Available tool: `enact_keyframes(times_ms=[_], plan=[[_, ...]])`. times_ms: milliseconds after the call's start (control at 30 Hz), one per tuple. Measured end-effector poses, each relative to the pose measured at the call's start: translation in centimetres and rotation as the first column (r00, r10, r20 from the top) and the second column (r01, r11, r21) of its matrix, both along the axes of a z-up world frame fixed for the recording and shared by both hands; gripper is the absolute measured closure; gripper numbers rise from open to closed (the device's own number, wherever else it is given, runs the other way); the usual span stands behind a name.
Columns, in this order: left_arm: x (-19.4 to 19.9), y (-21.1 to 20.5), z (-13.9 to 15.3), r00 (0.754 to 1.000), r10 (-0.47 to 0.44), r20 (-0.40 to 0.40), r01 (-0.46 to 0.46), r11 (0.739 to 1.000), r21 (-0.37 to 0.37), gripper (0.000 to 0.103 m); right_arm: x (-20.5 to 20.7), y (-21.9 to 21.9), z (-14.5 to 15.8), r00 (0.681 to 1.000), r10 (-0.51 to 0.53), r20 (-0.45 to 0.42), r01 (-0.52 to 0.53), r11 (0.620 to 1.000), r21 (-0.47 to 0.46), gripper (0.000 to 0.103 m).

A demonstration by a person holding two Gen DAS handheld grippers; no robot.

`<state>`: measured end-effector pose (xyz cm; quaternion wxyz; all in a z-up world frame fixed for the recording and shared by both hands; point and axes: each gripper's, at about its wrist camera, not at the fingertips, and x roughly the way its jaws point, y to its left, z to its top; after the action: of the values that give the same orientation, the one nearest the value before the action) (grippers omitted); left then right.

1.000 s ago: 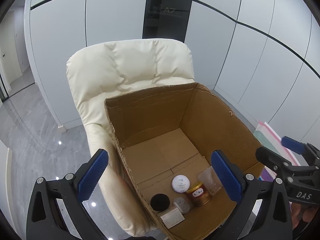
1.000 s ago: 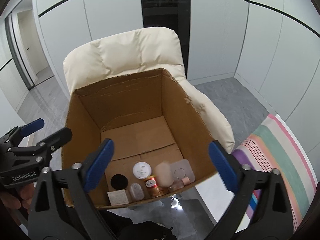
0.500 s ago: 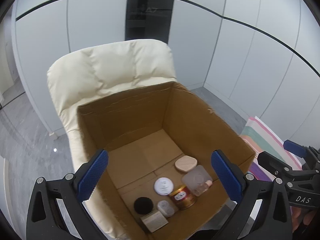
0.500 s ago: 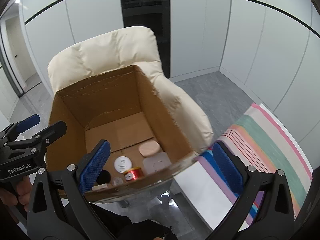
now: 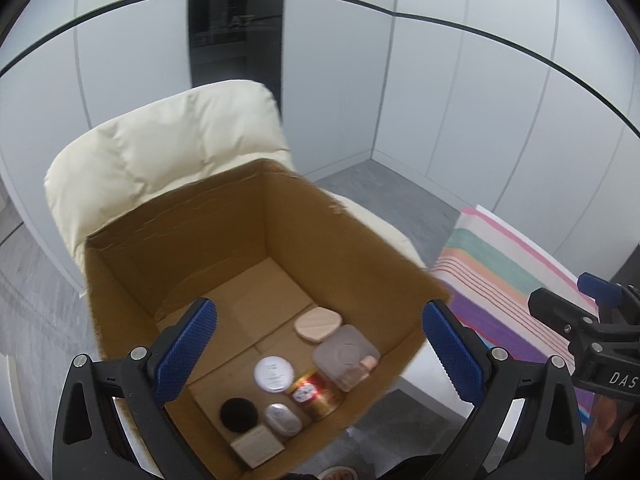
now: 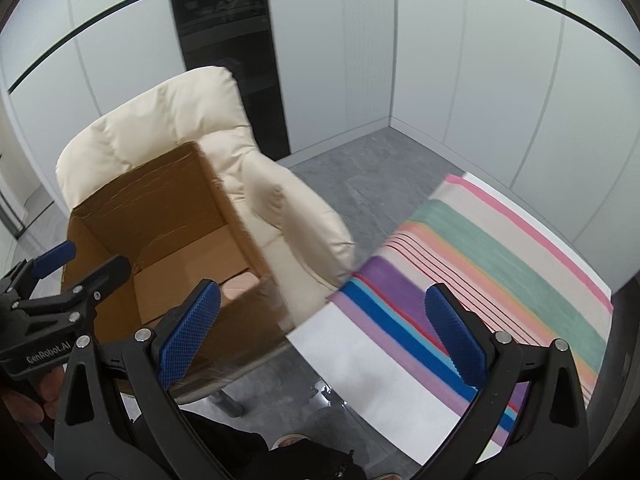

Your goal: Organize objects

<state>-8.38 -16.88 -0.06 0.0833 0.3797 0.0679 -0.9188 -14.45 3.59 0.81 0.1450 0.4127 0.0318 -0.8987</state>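
An open cardboard box point(image 5: 348, 240) sits on a cream armchair point(image 5: 160, 152). In its near corner lie a white round jar point(image 5: 273, 373), a gold tin point(image 5: 316, 394), a black puff point(image 5: 239, 414), a beige puff point(image 5: 318, 323), a clear compact point(image 5: 345, 354), a silver case point(image 5: 283, 419) and a small white box point(image 5: 258, 445). My left gripper point(image 5: 318, 350) is open and empty above them. My right gripper point(image 6: 326, 338) is open and empty, over the box's right edge point(image 6: 240, 232) and a striped cloth point(image 6: 500, 272).
The striped cloth point(image 5: 500, 280) covers a glass table to the right of the armchair point(image 6: 288, 208). Grey tile floor point(image 6: 360, 184) and white wall panels surround the spot. The other gripper shows at each view's edge, the right one point(image 5: 592, 344) and the left one point(image 6: 52, 300).
Both views have swung to the right. The box has shifted left in both views, and the striped cloth now fills much of the right wrist view. Both grippers stay open.
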Motion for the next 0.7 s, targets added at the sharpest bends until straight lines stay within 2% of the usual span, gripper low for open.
enact_keyframes(times_ms=[300, 700], plan=[[-1.8, 5.4, 0.0, 0.997, -0.081, 0.003, 0.081, 0.997, -0.013, 0.000, 0.4, 6.2, -0.1, 0.990, -0.142, 0.006, 0.142, 0.990, 0.005, 0.000], [-2.3, 14.0, 0.4, 0.978, -0.206, 0.031, 0.206, 0.978, -0.030, 0.000, 2.6, 13.8, 0.2, 0.955, -0.295, 0.020, 0.294, 0.956, 0.014, 0.000]])
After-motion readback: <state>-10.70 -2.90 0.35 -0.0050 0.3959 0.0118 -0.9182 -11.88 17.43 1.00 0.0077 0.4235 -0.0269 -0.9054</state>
